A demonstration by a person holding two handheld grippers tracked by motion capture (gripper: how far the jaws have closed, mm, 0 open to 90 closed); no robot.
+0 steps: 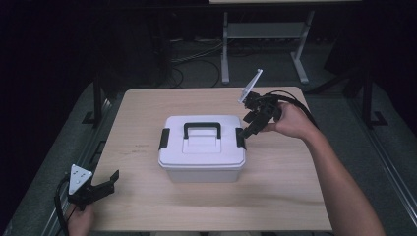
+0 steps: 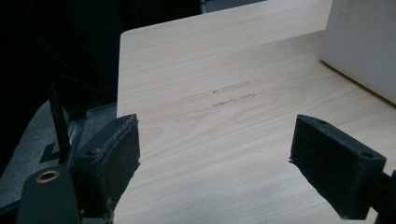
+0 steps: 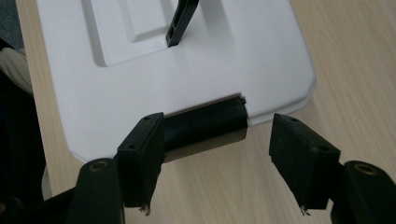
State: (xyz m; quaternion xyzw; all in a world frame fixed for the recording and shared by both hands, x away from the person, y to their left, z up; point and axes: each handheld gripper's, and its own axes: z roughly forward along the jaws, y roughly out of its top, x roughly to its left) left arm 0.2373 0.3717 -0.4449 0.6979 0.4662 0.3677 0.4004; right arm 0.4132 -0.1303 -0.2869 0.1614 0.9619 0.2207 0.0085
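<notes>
Our left gripper (image 1: 105,184) idles w/ fingers released, well left of the white box (image 1: 202,147) mid-worktop (image 1: 295,172); right gripper (image 1: 248,129) fingers spread astride box's right latch (image 3: 205,126), prob. to unclip it.

The box (image 1: 202,147) is being carried mid-desk (image 1: 275,191); the right tool (image 1: 250,129) is being held at its right latch (image 3: 205,122), the left tool (image 1: 105,184) well apart at the near left corner.
</notes>
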